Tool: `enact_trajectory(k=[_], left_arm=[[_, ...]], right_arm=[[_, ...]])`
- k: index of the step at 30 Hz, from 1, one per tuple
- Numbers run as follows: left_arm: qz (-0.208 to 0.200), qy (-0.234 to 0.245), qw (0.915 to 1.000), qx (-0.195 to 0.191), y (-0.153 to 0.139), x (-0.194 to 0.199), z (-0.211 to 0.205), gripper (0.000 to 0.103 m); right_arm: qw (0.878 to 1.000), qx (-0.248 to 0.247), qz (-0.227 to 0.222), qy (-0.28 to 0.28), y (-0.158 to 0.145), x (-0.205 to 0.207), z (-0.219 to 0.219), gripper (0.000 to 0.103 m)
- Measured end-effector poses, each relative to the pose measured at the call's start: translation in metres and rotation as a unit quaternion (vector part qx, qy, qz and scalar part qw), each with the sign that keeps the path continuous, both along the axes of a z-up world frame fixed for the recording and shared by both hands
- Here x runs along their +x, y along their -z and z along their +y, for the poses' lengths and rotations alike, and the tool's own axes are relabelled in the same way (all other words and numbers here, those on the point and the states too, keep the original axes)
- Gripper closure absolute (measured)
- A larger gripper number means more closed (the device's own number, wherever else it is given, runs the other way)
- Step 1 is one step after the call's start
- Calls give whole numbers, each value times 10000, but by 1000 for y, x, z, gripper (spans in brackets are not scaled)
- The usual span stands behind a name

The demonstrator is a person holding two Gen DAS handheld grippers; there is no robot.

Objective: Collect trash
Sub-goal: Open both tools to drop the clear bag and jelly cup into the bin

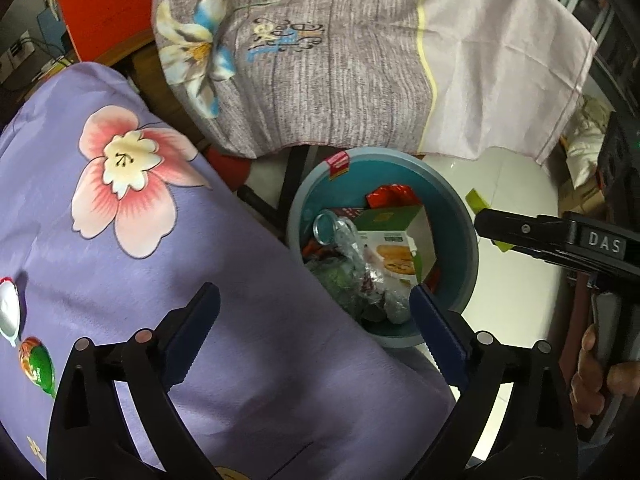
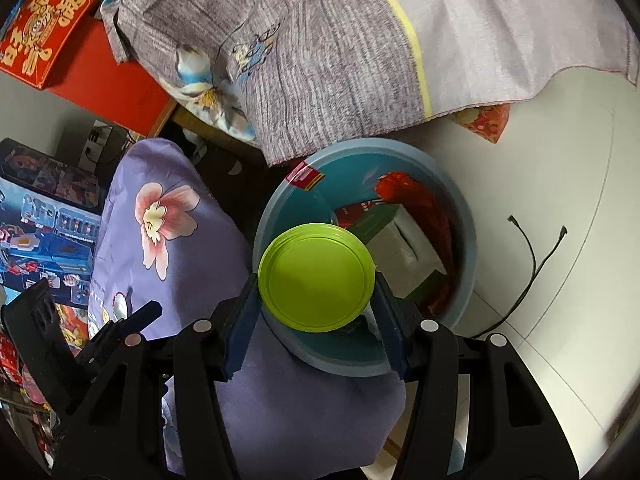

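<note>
Between right tool (image 2: pixel 316 300) fingers, green lid (image 2: pixel 316 278), above bin (image 2: pixel 466 240)

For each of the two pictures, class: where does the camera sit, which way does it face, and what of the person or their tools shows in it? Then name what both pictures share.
Left wrist view: sits on the left gripper, looks down along its open fingers at the purple flowered cloth and the blue bin; the right gripper and the person's hand show at right.
Right wrist view: sits on the right gripper, looks down over the bin, fingers clamping a green lid; the left gripper shows at lower left.
Shared: bin, purple cloth, grey flowered cloth.
</note>
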State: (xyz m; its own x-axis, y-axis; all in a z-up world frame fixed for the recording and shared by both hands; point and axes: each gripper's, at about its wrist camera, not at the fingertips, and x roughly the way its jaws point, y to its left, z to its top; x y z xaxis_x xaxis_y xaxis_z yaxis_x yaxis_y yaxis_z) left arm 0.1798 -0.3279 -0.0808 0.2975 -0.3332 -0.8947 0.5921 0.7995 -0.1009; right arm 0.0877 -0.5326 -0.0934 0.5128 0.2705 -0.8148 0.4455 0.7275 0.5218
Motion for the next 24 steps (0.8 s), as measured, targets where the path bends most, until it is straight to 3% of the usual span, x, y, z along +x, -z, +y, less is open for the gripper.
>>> enact_trajectory(k=[5,8,12,24], left_arm=[[27,-77,10000,-48,0,3,10,7],[44,-114,9999,-84,-1,5,16,7],[72,-162,9998,-131,-1,7,21,7],[148,-175,9995,-194,1,6,28,6]], right_arm=[[9998,-4,103,-146,7,13,11,50],[9998,64,147,-104,11,16,12,38],[9998,80,176,-32,11,17,11,32],[9996,-14,297,-12,8,15,18,26]])
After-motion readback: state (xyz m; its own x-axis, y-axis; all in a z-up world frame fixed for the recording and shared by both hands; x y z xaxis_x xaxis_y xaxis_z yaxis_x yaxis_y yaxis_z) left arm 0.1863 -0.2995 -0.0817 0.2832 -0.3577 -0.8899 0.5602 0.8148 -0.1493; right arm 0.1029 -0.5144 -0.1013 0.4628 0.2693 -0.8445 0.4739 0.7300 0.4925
